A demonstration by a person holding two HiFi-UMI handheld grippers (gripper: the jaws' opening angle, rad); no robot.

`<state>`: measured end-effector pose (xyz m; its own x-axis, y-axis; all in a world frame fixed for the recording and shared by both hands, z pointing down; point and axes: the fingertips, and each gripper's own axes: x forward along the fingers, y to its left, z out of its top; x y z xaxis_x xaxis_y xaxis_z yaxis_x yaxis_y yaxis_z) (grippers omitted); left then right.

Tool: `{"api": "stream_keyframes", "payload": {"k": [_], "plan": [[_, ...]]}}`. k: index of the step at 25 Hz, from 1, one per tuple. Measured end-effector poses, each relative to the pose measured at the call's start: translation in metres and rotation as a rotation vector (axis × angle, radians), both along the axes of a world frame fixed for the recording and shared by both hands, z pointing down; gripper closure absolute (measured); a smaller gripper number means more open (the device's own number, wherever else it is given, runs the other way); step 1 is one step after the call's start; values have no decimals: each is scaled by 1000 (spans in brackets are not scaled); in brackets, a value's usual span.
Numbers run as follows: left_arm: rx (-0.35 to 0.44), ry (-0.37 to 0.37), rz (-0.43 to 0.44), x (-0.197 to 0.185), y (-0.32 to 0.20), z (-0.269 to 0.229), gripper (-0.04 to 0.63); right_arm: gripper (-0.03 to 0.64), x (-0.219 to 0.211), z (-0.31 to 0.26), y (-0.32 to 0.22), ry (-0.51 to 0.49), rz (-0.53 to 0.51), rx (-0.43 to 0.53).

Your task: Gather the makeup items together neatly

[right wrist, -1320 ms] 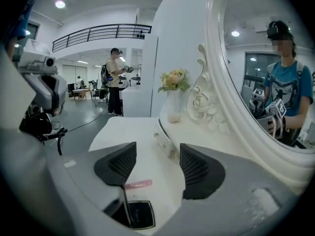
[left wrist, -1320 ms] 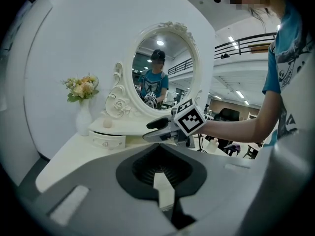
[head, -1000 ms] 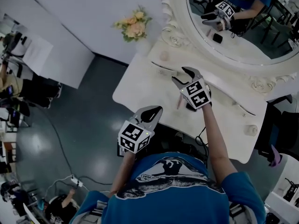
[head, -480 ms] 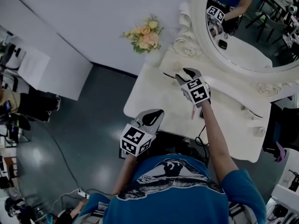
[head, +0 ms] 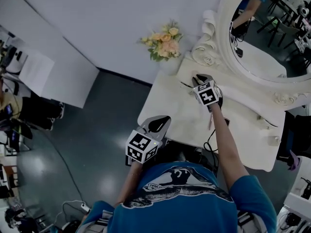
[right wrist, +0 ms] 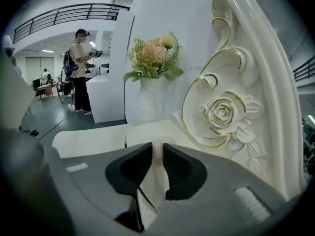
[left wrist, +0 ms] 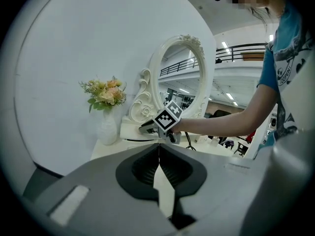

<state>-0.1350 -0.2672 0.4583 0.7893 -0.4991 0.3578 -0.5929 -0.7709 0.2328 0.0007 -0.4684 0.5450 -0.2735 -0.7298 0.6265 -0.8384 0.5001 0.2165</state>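
Pale pink makeup cylinder [right wrist: 157, 156]: a small upright item, standing at the back of the white vanity worktop [head: 167, 113], just beside the carved rose [right wrist: 224, 114] on the white-and-gold mirror frame [right wrist: 266, 82].

Right gripper [head: 199, 78]: its black fingers [right wrist: 181, 168] have just been closing. They are now sitting on either side of the cylinder and seem to be pressing on it, leaving only its own width between them.

Left gripper [left wrist: 158, 152]: it is hanging off the near edge of the worktop, fingertips meeting, carrying nothing.

Handling: the cylinder is looking light and rigid. Its smooth sides are probably making it slippery, and its narrow base is likely making it easy to tip.

Where to hold: taking it squarely across the middle of the body is looking safer than pinching near the top, where a cap might be coming loose.

Clearance: the frame and the white vase of peach and yellow flowers [right wrist: 150, 104] are standing near, so drawing the cylinder away from the frame is looking wise.

Other items: a thin dark stick [head: 186, 85] is lying just beside the right gripper. A slim pink stick [head: 210, 122] is lying under the right forearm. Both are probably prone to rolling.
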Motion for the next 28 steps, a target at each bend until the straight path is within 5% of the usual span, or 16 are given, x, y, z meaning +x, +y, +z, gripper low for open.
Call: {"api": "stream_keyframes", "payload": {"k": [14, 28], "plan": [[-12, 9, 132, 29, -7, 5, 583, 558, 27, -27, 43, -45, 77, 50], [-33, 26, 388, 134, 34, 9, 581, 558, 148, -35, 168, -47, 284, 32]]}}
